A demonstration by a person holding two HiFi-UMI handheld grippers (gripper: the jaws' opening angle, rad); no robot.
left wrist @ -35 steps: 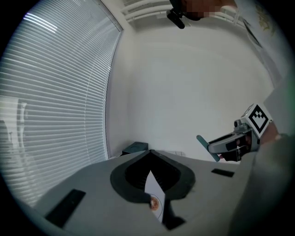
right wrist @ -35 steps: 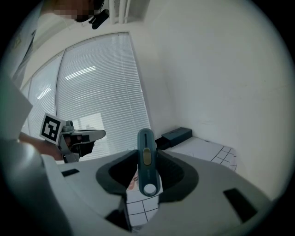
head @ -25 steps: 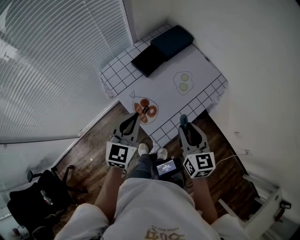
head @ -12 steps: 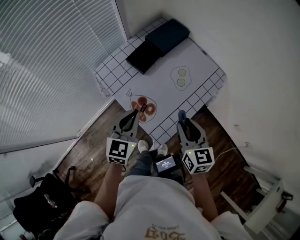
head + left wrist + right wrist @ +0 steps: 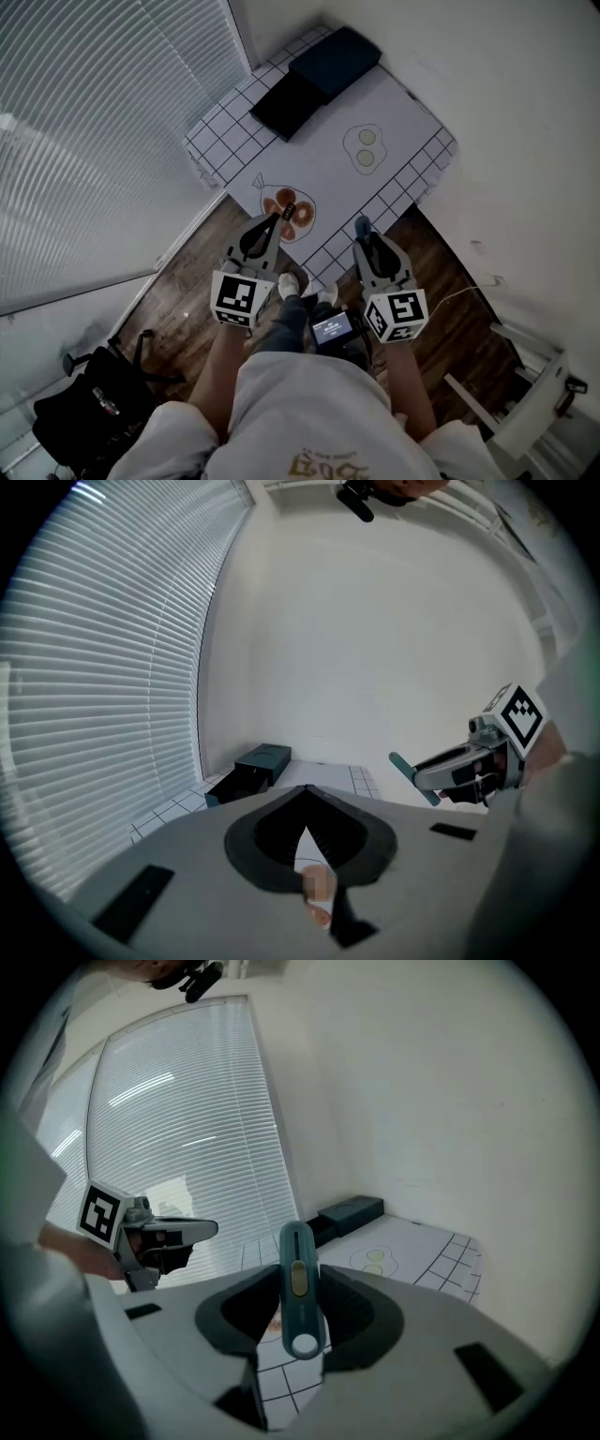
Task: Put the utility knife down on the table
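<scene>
A teal utility knife (image 5: 298,1283) with a yellow slider stands clamped between the jaws of my right gripper (image 5: 298,1309), its tip pointing up and forward. In the head view the knife (image 5: 363,228) pokes out ahead of the right gripper (image 5: 367,246), just short of the table's near edge. My left gripper (image 5: 269,225) hovers over the table's near left edge with its jaws closed together and nothing between them. In the left gripper view the left gripper (image 5: 307,808) is shut, and the right gripper (image 5: 441,771) with the knife shows at the right.
A small table (image 5: 394,122) with a white grid-edged cloth stands in the corner by the blinds (image 5: 84,122) and the wall. Two dark boxes (image 5: 314,77) lie at its far end. Printed pictures, a green pair (image 5: 365,148) and an orange one (image 5: 291,208), mark the cloth.
The view has shifted slightly; both grippers sit a little closer to the table's near edge. The right gripper still holds the knife.
</scene>
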